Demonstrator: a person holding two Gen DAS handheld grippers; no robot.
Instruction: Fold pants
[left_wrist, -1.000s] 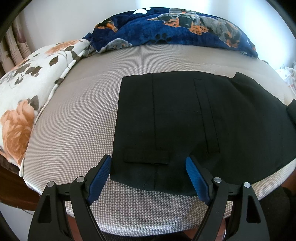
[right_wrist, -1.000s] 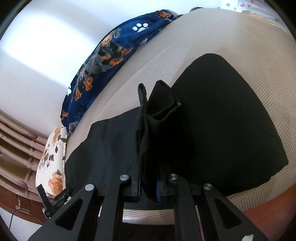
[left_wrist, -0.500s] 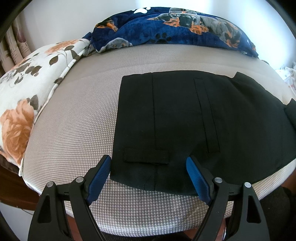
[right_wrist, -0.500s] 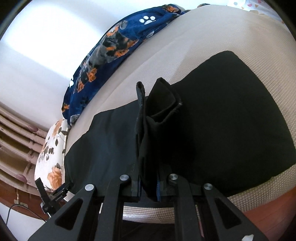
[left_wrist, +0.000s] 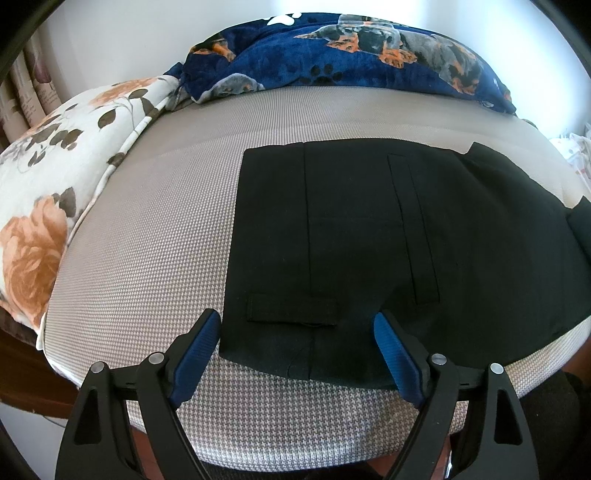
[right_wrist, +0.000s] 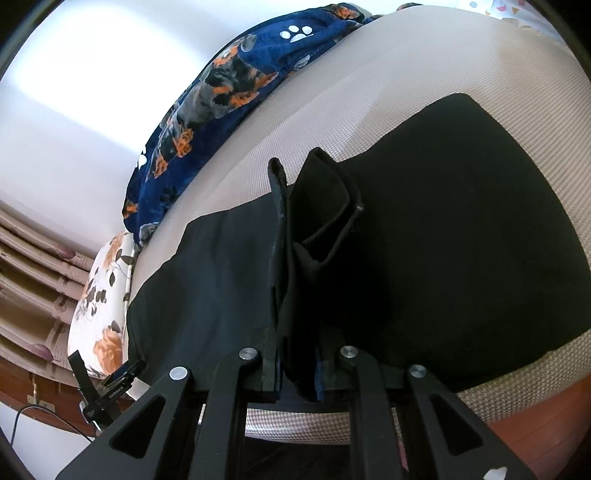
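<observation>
You have one pair of black pants (left_wrist: 388, 236) on the bed (left_wrist: 147, 236): your left gripper (left_wrist: 295, 332) gapes wide and holds nothing, your right gripper (right_wrist: 299, 369) pinches its bunched end

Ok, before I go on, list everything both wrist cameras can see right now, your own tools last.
pants: one, black, spread flat on the mattress, one bunched end lifted in the right tool
mattress: one, grey-beige houndstooth weave, under the pants
floral pillow: one, white with orange flowers, at the mattress's left end in the left wrist view
dog-print blanket: one, navy with paw prints, along the far edge by the wall
curtain: one, beige, pleated, left of the pillow
left tool: black with blue pads, open, straddling the near corner of the pants
right tool: black, shut on a fold of the pants
</observation>
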